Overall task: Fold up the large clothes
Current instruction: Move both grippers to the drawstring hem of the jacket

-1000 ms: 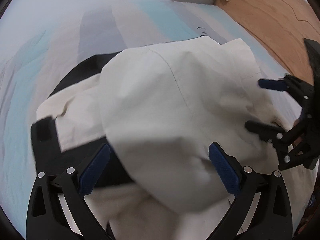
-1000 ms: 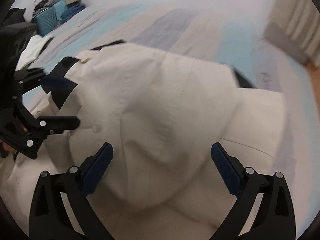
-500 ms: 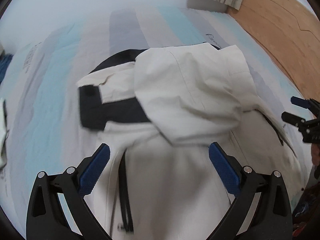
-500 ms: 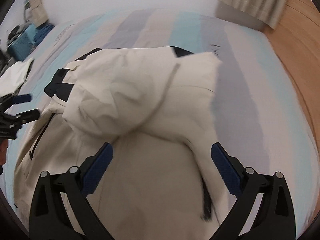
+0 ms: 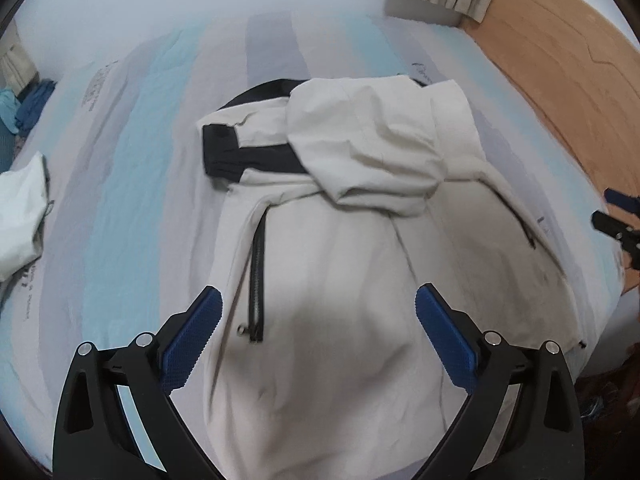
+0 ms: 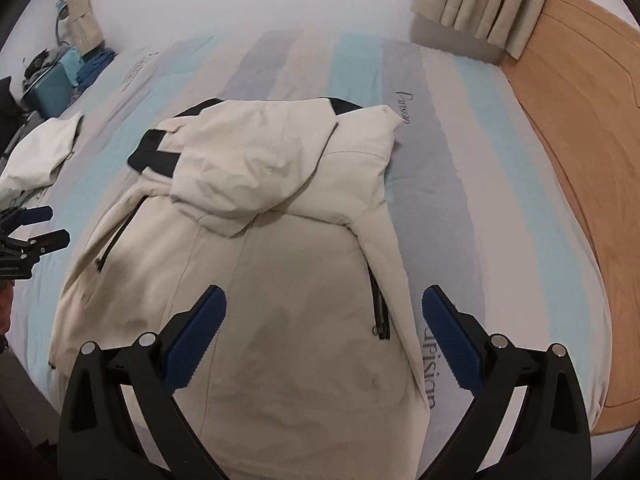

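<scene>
A bed [image 6: 460, 168] with a striped cover in pale blue, grey and white fills both views; a wooden headboard [image 6: 580, 160] runs along its right edge, and beige curtains [image 6: 472, 4] hang past its far right corner. On the middle of the bed lies a cream jacket [image 6: 288, 280] with black trim; its long axis runs from the near edge of the bed toward the far edge, hem nearest, hood [image 6: 256, 160] farthest and folded down over the upper body; the sleeves are folded in across the top, one black cuff [image 6: 154, 154] showing on the left. Two black pocket zips [image 5: 256, 280] run lengthwise down the body, one on each side. A second pale garment [image 6: 44, 152] lies crumpled near the left edge of the bed, well apart from the jacket; a teal box [image 6: 52, 84] and dark blue cloth stand beyond the far left corner. Script printed on the cover reads "Drisan" or similar beside the jacket's right shoulder, and again by its right hem; I cannot tell the spelling for certain. The left gripper [image 5: 316, 344] hovers above the hem with its fingers spread wide and nothing between them; the right gripper [image 6: 324, 344] likewise, fingers wide apart and empty.
</scene>
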Available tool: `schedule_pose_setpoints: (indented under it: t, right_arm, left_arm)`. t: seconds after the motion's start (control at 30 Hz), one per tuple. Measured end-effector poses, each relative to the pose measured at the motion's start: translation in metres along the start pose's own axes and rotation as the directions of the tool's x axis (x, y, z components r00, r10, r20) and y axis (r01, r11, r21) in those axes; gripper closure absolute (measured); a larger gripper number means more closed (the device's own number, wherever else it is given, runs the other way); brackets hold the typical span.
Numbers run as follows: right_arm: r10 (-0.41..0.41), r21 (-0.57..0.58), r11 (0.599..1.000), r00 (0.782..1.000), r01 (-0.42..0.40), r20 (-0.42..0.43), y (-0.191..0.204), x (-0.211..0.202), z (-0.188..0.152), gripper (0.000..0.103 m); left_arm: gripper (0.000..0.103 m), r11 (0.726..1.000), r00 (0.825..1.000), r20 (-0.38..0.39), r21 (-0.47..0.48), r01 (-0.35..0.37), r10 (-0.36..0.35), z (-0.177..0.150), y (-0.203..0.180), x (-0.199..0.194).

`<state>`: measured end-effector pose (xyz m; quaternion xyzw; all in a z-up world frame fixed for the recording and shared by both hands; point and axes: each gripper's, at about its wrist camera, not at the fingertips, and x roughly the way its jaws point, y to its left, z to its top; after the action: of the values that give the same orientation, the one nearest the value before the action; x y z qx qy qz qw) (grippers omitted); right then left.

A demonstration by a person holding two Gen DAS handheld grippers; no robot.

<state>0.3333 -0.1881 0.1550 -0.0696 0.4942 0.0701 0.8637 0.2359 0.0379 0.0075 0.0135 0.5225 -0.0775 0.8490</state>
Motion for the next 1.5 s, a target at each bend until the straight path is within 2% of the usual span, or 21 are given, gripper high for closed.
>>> schedule_pose_setpoints:
  t: [0.23, 0.33, 0.43, 0.53, 0.73, 0.87, 1.07, 1.27, 1.37, 1.43, 1.5]
  right_arm:
    - [-0.002, 0.003, 1.000, 0.998, 0.002, -0.060, -0.002, 0.008, -0.041, 0.008]
    - [0.012, 0.018, 1.000, 0.994, -0.010, -0.113, -0.007, 0.018, -0.060, 0.008]
    - [0.016, 0.031, 0.999, 0.988, -0.012, -0.154, -0.015, 0.025, -0.078, 0.009]
    - [0.004, 0.031, 1.000, 0.981, 0.002, -0.195, -0.023, 0.033, -0.100, 0.009]
    - [-0.028, 0.025, 0.999, 0.962, 0.037, -0.273, -0.045, 0.054, -0.144, 0.009]
    - [-0.035, 0.037, 0.998, 0.949, 0.049, -0.312, -0.058, 0.067, -0.166, 0.009]
    - [-0.013, 0.079, 0.996, 0.934, 0.044, -0.357, -0.075, 0.081, -0.191, 0.010]
    - [0.006, 0.100, 0.994, 0.936, 0.031, -0.351, -0.076, 0.083, -0.203, 0.011]
    - [0.007, 0.079, 0.997, 0.940, 0.021, -0.341, -0.068, 0.080, -0.204, 0.019]
    - [0.000, 0.073, 0.997, 0.943, 0.025, -0.334, -0.060, 0.077, -0.209, 0.021]
    - [-0.001, 0.078, 0.997, 0.943, 0.028, -0.331, -0.056, 0.075, -0.213, 0.025]
  left_arm:
    - [0.008, 0.995, 1.000, -0.010, -0.100, -0.025, 0.024, -0.043, 0.019, 0.000]
    - [0.008, 0.995, 0.999, -0.027, -0.090, -0.043, 0.040, -0.058, 0.021, 0.004]
    - [0.008, 0.995, 0.996, -0.067, -0.074, -0.071, 0.066, -0.078, 0.023, 0.012]
    - [0.009, 0.990, 0.991, -0.112, -0.103, -0.091, 0.079, -0.104, 0.031, 0.019]
    - [0.013, 0.986, 0.978, -0.195, -0.128, -0.105, 0.079, -0.153, 0.040, 0.035]
    - [0.013, 0.972, 0.972, -0.223, -0.198, -0.123, 0.077, -0.176, 0.051, 0.042]
    - [0.012, 0.972, 0.968, -0.244, -0.202, -0.117, 0.066, -0.197, 0.055, 0.051]
    - [0.012, 0.964, 0.970, -0.241, -0.250, -0.088, 0.026, -0.203, 0.066, 0.051]
    - [0.012, 0.952, 0.974, -0.224, -0.292, -0.090, 0.024, -0.205, 0.079, 0.046]
    - [0.012, 0.952, 0.975, -0.217, -0.283, -0.114, 0.052, -0.203, 0.085, 0.043]
    - [0.012, 0.950, 0.976, -0.213, -0.295, -0.099, 0.036, -0.202, 0.090, 0.042]
